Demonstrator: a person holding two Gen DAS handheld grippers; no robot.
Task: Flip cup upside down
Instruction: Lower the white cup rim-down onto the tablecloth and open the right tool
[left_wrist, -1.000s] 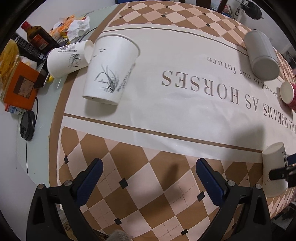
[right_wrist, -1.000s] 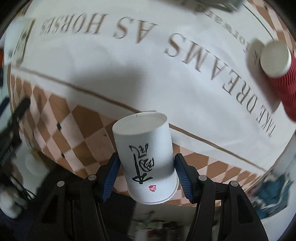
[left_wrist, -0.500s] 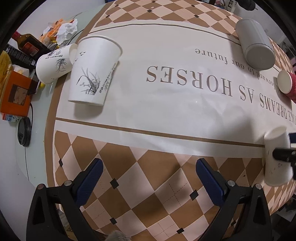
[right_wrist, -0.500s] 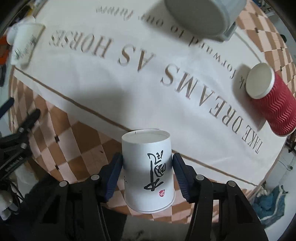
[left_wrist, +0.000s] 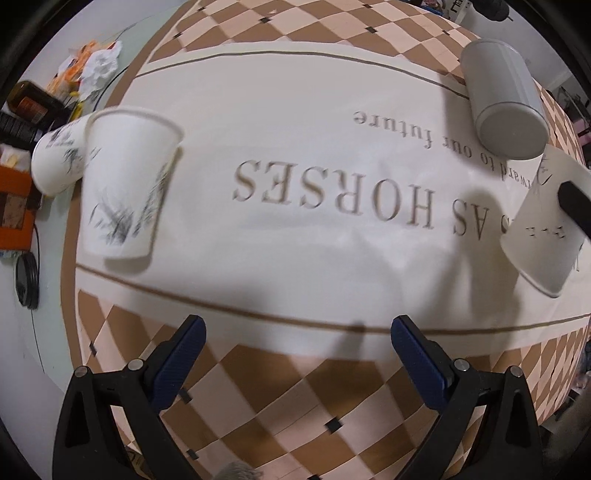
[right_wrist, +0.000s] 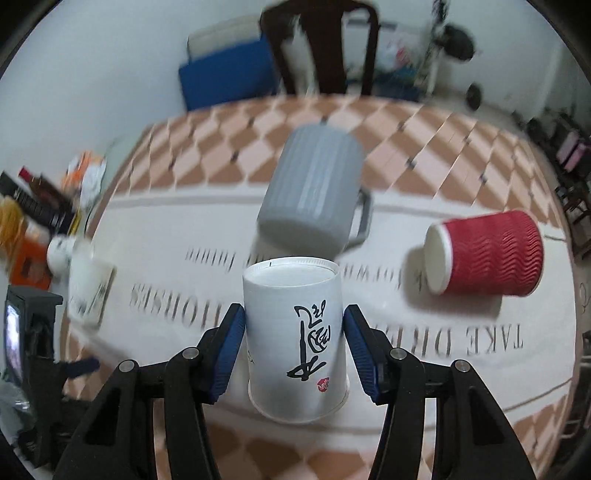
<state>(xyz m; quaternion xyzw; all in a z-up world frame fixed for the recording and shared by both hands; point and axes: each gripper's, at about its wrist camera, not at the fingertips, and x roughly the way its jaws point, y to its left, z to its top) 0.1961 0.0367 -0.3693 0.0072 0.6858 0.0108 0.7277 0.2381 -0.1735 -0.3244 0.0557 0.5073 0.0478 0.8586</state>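
Note:
My right gripper (right_wrist: 294, 345) is shut on a white paper cup with black calligraphy (right_wrist: 295, 332). The cup is inverted, its base toward the table's far side and its rim low over the cloth. It shows in the left wrist view (left_wrist: 543, 229) at the right, tilted, with a dark finger across it. My left gripper (left_wrist: 295, 350) is open and empty above the checkered border. A white paper cup with an ink plant print (left_wrist: 125, 184) stands upside down at the left.
A second white cup (left_wrist: 55, 162) lies on its side behind the printed one. A grey mug (right_wrist: 314, 192) and a red ribbed cup (right_wrist: 487, 254) lie on their sides on the cloth. Bottles and an orange box (left_wrist: 14, 199) crowd the left table edge.
My right gripper has carried the calligraphy cup forward over the cloth and tipped it toward upright-inverted. My left gripper has moved forward toward the lettering.

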